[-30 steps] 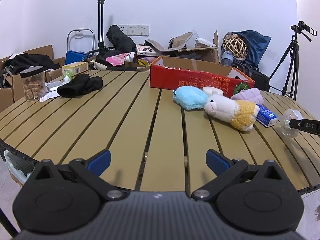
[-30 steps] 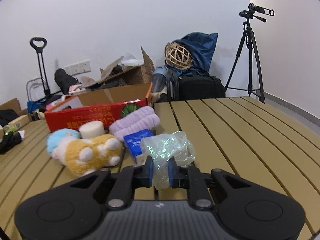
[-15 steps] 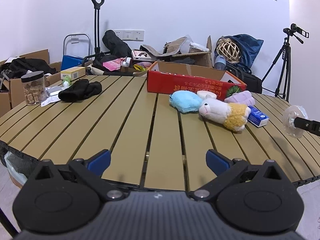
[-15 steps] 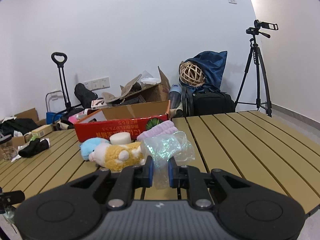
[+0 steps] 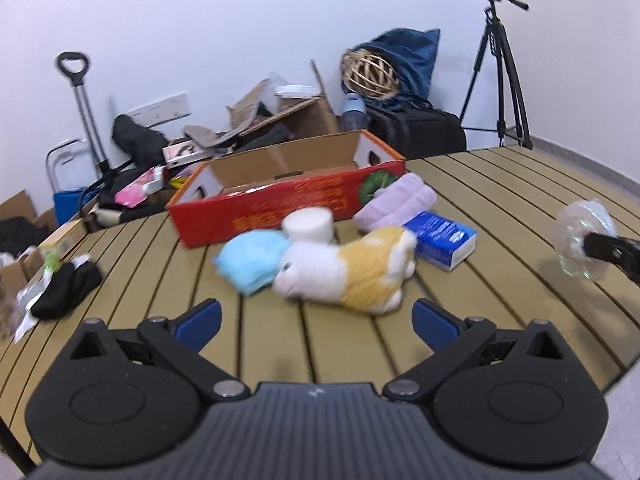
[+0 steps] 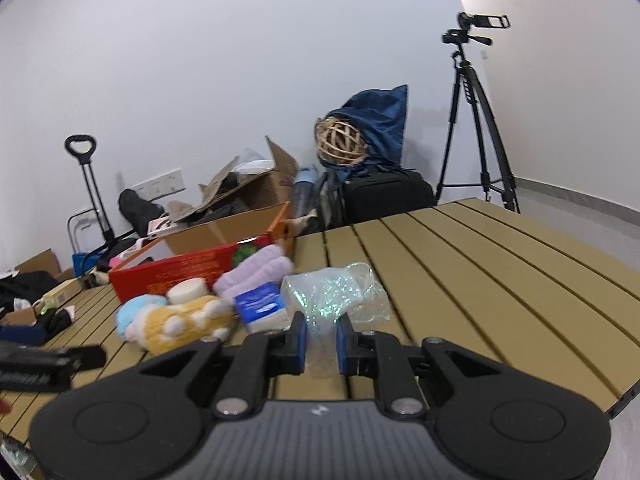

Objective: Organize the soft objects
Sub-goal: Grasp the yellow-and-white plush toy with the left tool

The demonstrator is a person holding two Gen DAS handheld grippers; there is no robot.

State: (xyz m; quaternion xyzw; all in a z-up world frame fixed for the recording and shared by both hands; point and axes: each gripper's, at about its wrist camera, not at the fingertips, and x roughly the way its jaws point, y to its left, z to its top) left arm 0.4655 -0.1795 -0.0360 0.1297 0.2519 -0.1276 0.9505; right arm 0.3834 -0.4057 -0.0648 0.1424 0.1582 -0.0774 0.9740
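Note:
My right gripper point(image 6: 321, 338) is shut on a crumpled iridescent clear plastic bag point(image 6: 336, 294), held just above the slatted table; the same bag point(image 5: 582, 240) shows at the right edge of the left wrist view. My left gripper point(image 5: 316, 320) is open and empty, just short of a white and yellow plush toy point(image 5: 348, 276) that lies against a light blue soft item point(image 5: 252, 258). Behind them sit a white foam roll point(image 5: 308, 222), a lilac folded cloth point(image 5: 396, 204) and an open red cardboard box point(image 5: 280, 204). A black sock point(image 5: 66, 290) lies far left.
A blue tissue pack point(image 5: 440, 236) lies right of the plush. The round slatted table point(image 6: 480, 264) stretches bare to the right. Beyond it are cardboard boxes, bags, a wicker ball point(image 6: 340, 142), a hand trolley point(image 5: 80, 112) and a camera tripod point(image 6: 472, 120).
The left gripper has swung right and closer to the plush toy, rolling as it went. The right gripper drew back from the table, then returned, still shut on the bag.

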